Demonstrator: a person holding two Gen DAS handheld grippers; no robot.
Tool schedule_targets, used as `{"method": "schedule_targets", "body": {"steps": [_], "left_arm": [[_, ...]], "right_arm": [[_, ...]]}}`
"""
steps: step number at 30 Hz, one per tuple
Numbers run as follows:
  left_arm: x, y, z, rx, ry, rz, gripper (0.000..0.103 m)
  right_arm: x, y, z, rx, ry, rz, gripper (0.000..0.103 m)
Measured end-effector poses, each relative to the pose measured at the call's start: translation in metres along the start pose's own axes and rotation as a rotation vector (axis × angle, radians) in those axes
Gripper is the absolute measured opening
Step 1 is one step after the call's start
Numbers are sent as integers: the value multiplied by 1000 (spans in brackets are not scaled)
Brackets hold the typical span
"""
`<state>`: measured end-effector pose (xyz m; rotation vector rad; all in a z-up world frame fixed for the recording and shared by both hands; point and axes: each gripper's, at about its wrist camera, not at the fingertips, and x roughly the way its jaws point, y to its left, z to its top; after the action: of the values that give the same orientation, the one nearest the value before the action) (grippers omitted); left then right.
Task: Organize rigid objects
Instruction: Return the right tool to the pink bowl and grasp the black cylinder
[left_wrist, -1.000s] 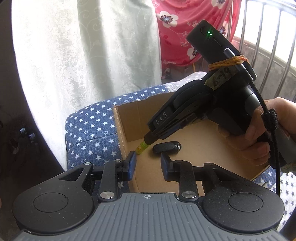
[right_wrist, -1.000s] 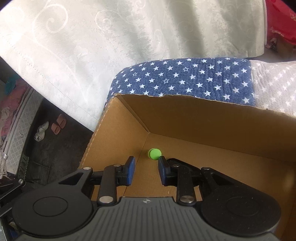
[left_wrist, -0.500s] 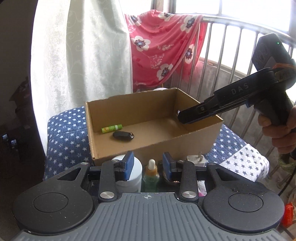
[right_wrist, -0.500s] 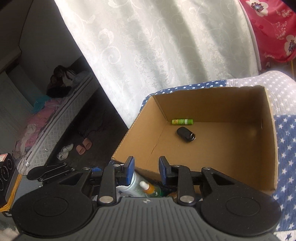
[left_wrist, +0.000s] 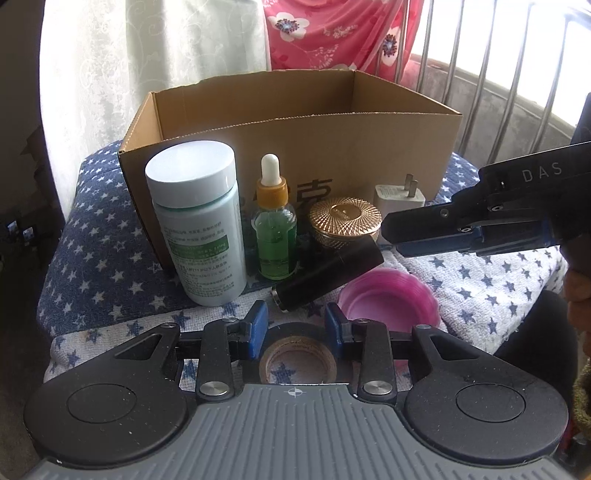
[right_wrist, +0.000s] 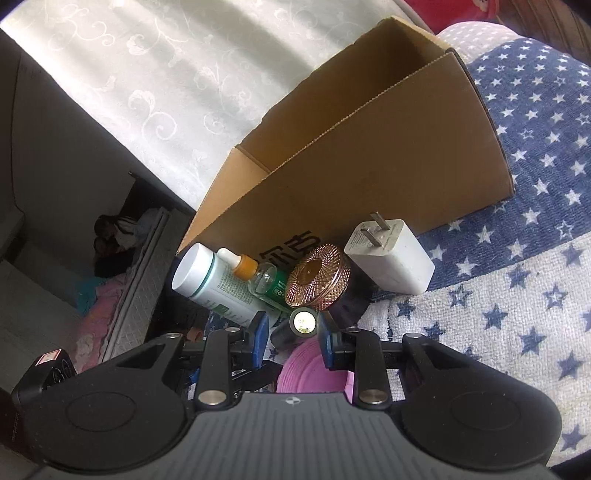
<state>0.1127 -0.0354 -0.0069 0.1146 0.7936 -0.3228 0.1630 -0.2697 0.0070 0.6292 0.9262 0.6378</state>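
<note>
A: Where's the black tube (left_wrist: 327, 275)?
B: Lower centre, lying beside the pink cup (left_wrist: 388, 299). Rigid, light, rolls easily; pinch mid-barrel.
A: Tongs?
B: Left tongs (left_wrist: 295, 326) and right tongs (right_wrist: 290, 332) both parted, empty.

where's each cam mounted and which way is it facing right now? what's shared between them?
Left wrist: on the left hand-held gripper, angled down at the white bottle, dropper bottle and cardboard box; the right hand-held gripper and a hand show at right.
Right wrist: on the right hand-held gripper, rolled, facing the black tube end-on; only its own fingers show.
Shared: bottles, gold-lidded jar, charger, pink cup, box.
</note>
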Motion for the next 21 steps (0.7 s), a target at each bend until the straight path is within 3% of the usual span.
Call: {"method": "schedule_targets", "body": {"steps": [17, 21], "left_arm": [[25, 5, 2, 15, 42, -24, 34], [23, 6, 1, 10, 36, -25, 33]], "right_arm": [[23, -8, -7, 55, -10, -10, 31], [21, -7, -10, 74, -21, 7, 27]]}}
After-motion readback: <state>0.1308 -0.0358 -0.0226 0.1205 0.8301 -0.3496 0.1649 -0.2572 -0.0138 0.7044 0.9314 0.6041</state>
